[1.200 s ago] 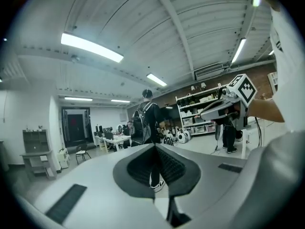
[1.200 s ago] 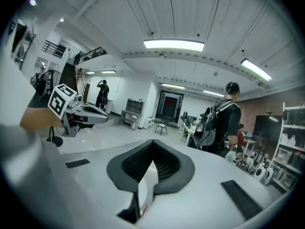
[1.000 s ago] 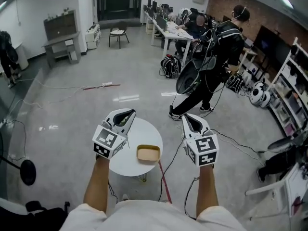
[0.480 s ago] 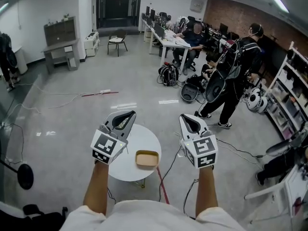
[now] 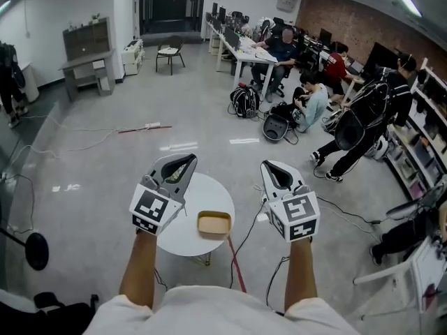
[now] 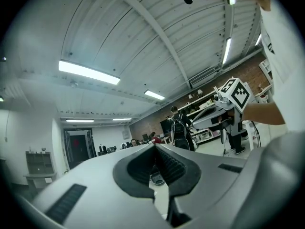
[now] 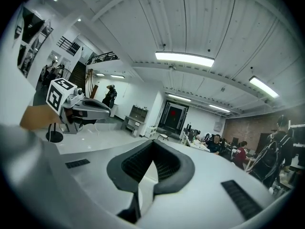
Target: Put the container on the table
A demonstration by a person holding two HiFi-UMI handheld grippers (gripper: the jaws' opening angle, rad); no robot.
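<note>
The passer-by with the backpack point(image 5: 380, 103) had walked off to the right; both grippers kept their hover. One tan container point(image 5: 214, 223) sat on the one round white table point(image 5: 185, 239), as the task asks, between the left gripper point(image 5: 176, 166) and right gripper point(image 5: 278, 175), each with jaws pressed together on nothing. Shallow and open, the container looked light and stiff, best pinched by a rim wall.
</note>
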